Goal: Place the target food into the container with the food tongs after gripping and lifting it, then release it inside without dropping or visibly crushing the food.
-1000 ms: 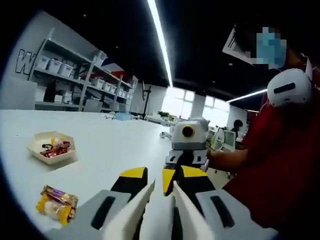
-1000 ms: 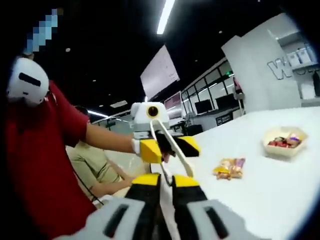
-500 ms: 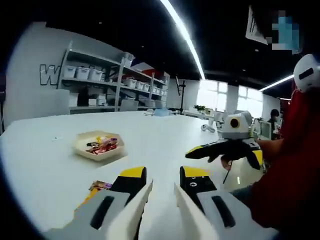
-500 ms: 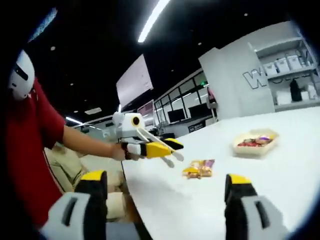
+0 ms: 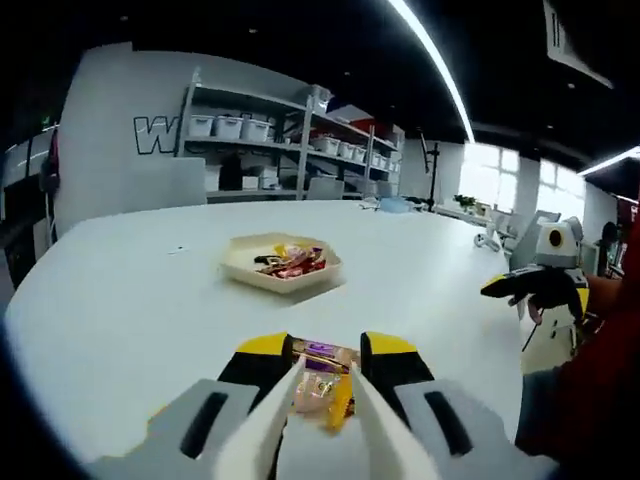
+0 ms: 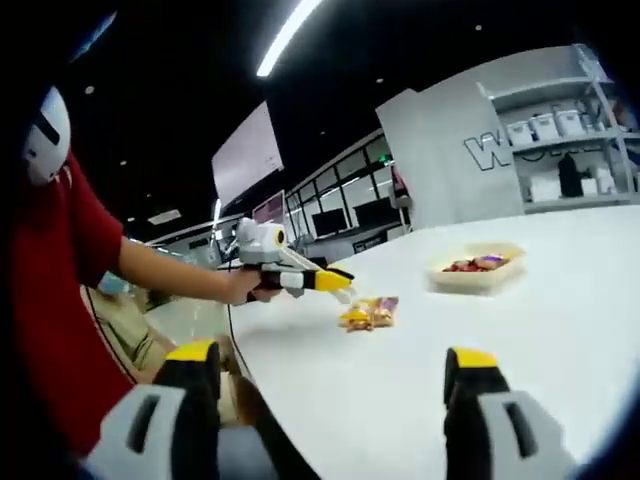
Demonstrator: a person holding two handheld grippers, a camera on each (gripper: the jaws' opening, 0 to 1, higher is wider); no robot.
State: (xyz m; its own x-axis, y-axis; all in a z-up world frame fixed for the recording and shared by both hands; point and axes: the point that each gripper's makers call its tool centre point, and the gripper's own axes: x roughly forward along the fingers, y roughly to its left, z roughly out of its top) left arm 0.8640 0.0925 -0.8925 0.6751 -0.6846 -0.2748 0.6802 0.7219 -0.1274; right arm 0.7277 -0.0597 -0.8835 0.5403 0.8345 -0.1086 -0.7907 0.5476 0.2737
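A wrapped snack packet (image 5: 322, 385), yellow and purple, lies on the white table (image 5: 120, 310) just ahead of my left gripper (image 5: 325, 350). That gripper is shut on the white food tongs (image 5: 282, 405), whose arms stand apart on either side of the packet. Farther back sits a beige tray (image 5: 240, 268) holding several wrapped snacks. In the right gripper view the left gripper (image 6: 325, 281) hovers beside the packet (image 6: 368, 313), with the tray (image 6: 478, 282) beyond. My right gripper (image 6: 330, 365) is wide open and holds nothing.
The right gripper (image 5: 535, 295) and a person's hand and red sleeve (image 5: 600, 380) show at the table's right edge. Shelves with white bins (image 5: 250, 130) stand behind the table. A person in red (image 6: 60, 260) holds the left gripper.
The left gripper view has swung left toward the table, and the packet now sits between the tong arms. The right gripper opened wide about one second ago and has stayed open.
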